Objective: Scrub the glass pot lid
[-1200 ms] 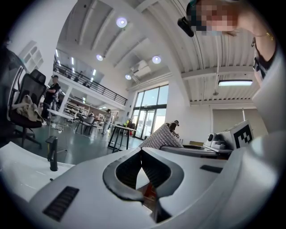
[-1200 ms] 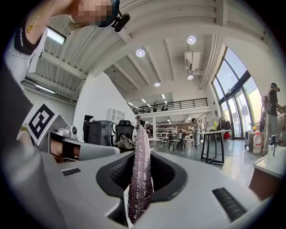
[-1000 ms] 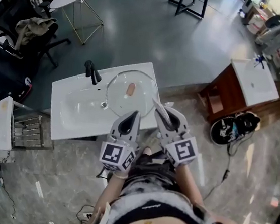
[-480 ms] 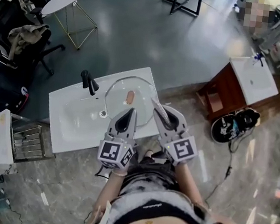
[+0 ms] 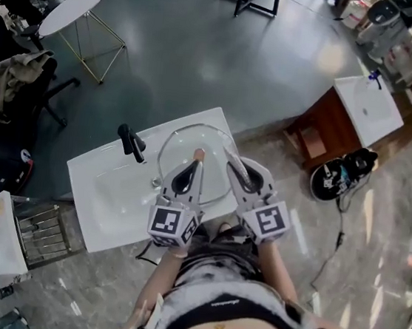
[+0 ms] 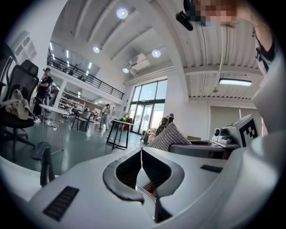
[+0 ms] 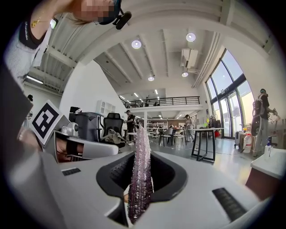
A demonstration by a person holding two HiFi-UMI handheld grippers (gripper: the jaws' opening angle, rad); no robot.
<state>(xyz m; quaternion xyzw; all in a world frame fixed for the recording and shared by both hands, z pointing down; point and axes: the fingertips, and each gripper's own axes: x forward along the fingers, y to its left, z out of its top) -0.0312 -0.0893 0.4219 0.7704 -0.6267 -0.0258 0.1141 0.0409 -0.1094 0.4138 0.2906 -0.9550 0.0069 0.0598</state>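
Observation:
The round glass pot lid [image 5: 210,140] with its brown knob [image 5: 198,154] lies over the right half of a white sink [image 5: 106,185]. In the head view both grippers are held side by side above its near part. My left gripper [image 5: 195,165] points at the knob. In the left gripper view [image 6: 141,150] its tips still meet while the jaws are opening, and nothing shows clamped between them. My right gripper [image 5: 229,154] [image 7: 142,156] is shut on a purple glittery scrub cloth [image 7: 142,179] that sticks up past its tips.
A black faucet [image 5: 130,142] stands at the sink's back left. A wire rack [image 5: 41,229] is left of the sink. A wooden cabinet with a white top [image 5: 365,109] and black gear on the floor [image 5: 342,177] are to the right. A round white table [image 5: 71,0] and an office chair [image 5: 8,76] stand further off.
The sink and lid have slid nearer under the gripper tips. The left tip now overlaps the lid beside the knob. Both grippers keep their side-by-side pose.

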